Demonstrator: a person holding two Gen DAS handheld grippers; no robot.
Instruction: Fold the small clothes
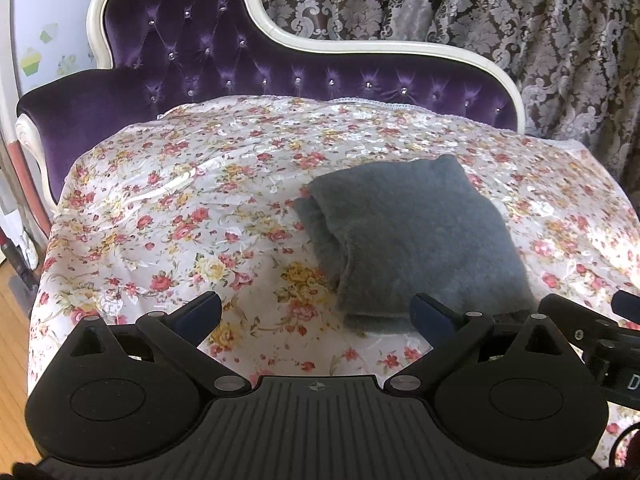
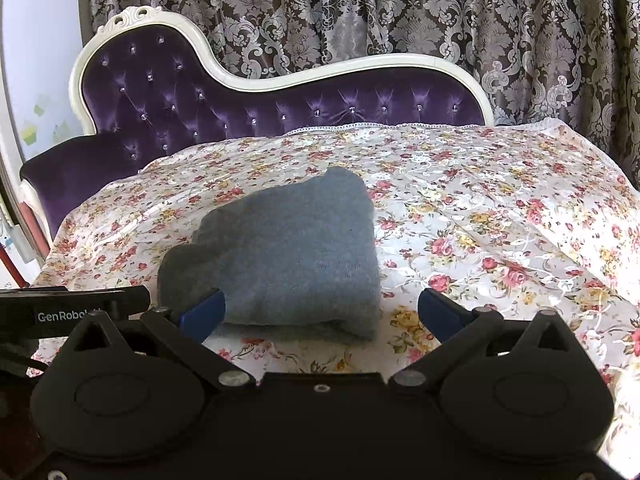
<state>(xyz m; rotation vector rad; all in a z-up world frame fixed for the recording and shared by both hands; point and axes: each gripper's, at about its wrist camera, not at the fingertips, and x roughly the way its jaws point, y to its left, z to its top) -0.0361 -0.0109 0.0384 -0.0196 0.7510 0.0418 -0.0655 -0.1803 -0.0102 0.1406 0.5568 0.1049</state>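
A grey fuzzy garment lies folded into a thick bundle on the floral cover. In the left wrist view it sits ahead and to the right of my left gripper, which stands open with nothing between its fingers; its right fingertip is close to the bundle's near edge. In the right wrist view the same grey garment lies just ahead of my right gripper, also open and empty, with the left fingertip against the bundle's near left corner. The other gripper's body shows at the left edge.
The floral cover drapes over a purple tufted sofa with a white carved frame. Patterned curtains hang behind. Wooden floor shows at the lower left, past the cover's edge.
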